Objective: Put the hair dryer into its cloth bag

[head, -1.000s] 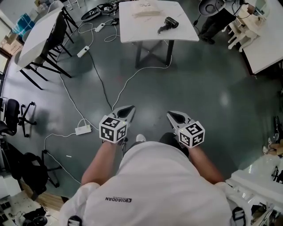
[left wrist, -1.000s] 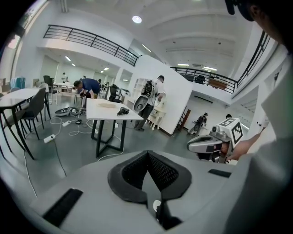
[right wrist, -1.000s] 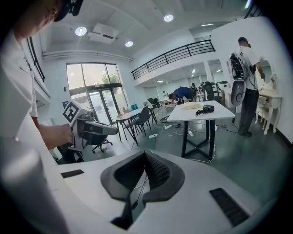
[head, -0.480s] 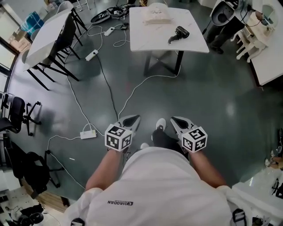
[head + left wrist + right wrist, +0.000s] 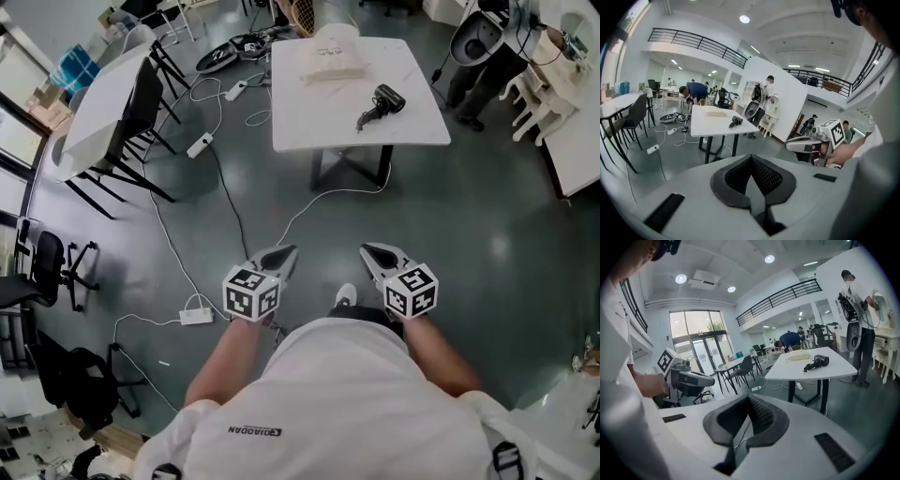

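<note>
Head view, looking down on a person [image 5: 328,403]: the left gripper [image 5: 283,253] and right gripper [image 5: 371,253] are held side by side, both with jaws pressed together and nothing between them. Far ahead, well apart from them, a white table [image 5: 309,117] carries the black hair dryer [image 5: 382,101] on its right and the cream cloth bag [image 5: 333,58] at its far edge.

Black hair dryer [image 5: 382,101] with its cord lies on white table [image 5: 300,103]; flat beige cloth bag [image 5: 334,58] lies apart, far edge.
</note>
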`<state>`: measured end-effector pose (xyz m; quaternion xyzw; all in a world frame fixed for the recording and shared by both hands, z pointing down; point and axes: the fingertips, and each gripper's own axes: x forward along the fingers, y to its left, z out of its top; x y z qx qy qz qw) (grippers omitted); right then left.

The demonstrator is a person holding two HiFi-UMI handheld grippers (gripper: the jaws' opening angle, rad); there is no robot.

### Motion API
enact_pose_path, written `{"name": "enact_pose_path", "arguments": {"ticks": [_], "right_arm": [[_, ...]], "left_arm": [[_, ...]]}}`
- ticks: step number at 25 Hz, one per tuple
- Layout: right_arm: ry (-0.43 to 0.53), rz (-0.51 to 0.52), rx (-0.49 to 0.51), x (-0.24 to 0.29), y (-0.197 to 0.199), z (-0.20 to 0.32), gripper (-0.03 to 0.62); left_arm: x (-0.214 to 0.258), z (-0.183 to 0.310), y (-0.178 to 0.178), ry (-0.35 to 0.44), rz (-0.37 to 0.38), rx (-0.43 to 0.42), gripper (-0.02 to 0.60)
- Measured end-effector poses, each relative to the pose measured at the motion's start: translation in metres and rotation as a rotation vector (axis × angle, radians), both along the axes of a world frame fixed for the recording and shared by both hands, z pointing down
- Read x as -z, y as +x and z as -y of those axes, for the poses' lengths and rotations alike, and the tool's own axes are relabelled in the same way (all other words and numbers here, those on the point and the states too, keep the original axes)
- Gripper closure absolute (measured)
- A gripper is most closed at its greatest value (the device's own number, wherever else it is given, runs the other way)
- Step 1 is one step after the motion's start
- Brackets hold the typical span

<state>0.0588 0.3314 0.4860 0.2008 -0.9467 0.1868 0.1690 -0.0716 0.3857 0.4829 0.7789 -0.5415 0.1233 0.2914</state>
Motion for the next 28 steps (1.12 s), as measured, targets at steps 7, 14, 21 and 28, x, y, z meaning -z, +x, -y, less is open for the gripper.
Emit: {"name": "enact_pose_path", "arguments": {"ticks": [7, 14, 21, 28], "right_arm": [[0.017, 0.017, 0.002, 0.004, 0.007, 0.088, 0.574], [-0.023, 0.005, -0.026, -0.013, 0.023, 0.142, 0.574], [-0.050, -0.013, -0.028, -0.027, 0.014, 0.172, 0.574], [-0.048, -0.061, -0.032, -0.040, -0.008, 0.214, 0.574]], "left_arm": [[0.003, 0.094, 0.010, -0.007, 0.020, -0.018, 0.555], [0.001, 0.150, 0.025, -0.023, 0.030, -0.045, 0.555], [-0.013, 0.178, 0.008, -0.068, 0.033, -0.039, 0.555], [-0.020, 0.233, -0.009, -0.061, 0.017, -0.087, 0.555]]}}
